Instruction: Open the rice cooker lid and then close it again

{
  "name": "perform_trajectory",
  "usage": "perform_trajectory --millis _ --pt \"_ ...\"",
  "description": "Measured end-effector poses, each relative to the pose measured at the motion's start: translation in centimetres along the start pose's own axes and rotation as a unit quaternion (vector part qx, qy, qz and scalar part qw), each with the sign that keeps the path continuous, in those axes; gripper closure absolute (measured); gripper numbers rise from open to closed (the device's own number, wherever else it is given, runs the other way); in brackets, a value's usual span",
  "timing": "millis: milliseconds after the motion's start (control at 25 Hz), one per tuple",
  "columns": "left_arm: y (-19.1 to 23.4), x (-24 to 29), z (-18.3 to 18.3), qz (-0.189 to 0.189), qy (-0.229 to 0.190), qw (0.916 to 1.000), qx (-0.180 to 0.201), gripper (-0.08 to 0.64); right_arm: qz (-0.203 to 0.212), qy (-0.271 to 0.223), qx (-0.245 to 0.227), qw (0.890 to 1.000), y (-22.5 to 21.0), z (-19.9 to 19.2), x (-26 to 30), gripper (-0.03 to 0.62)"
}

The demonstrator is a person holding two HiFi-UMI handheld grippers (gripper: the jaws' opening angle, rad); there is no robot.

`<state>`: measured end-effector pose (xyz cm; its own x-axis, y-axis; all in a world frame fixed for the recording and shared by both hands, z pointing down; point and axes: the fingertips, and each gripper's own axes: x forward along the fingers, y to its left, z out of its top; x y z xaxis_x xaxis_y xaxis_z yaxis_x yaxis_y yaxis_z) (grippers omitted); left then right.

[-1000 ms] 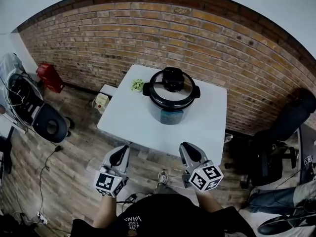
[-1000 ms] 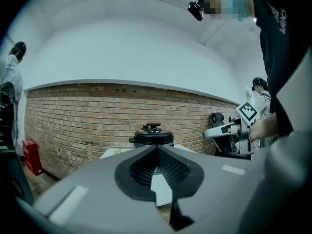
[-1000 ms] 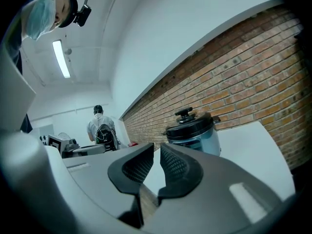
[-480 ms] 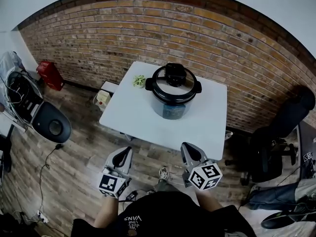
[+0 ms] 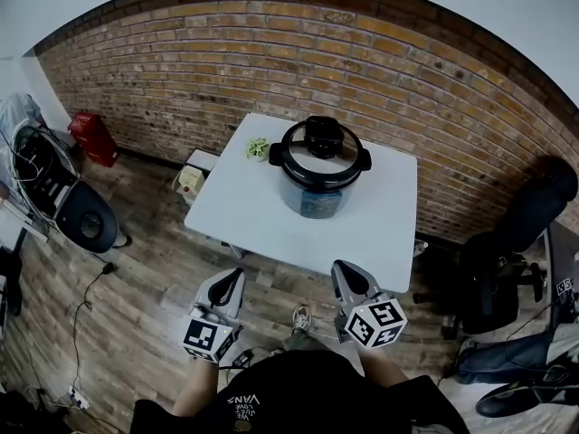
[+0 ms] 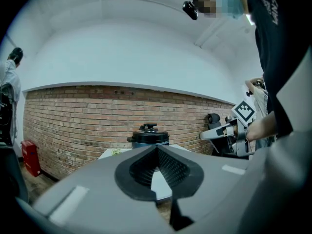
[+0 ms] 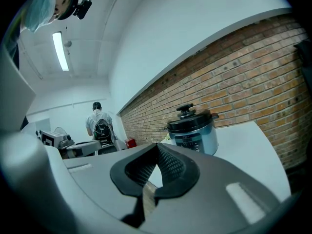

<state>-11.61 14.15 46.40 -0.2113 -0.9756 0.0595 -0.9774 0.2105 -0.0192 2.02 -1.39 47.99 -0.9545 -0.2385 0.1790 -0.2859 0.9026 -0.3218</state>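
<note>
You see a silver-blue rice cooker (image 5: 315, 202) with a black lid (image 5: 303, 164), a white table (image 5: 258, 217), a red-brown brick wall (image 5: 181, 70), and your grey left gripper (image 5: 237, 274) and right gripper (image 5: 342, 268) with black-and-white square-patterned cubes (image 5: 375, 322).
</note>
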Motion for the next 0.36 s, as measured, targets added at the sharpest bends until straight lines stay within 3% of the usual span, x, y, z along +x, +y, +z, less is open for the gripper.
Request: perform_trajectory --millis 360 --pt "-0.06 0.25 -0.01 -0.004 0.000 1.0000 -0.002 0.558 0.007 0.006 0.001 1.000 0.28 -0.34 0.25 0.588"
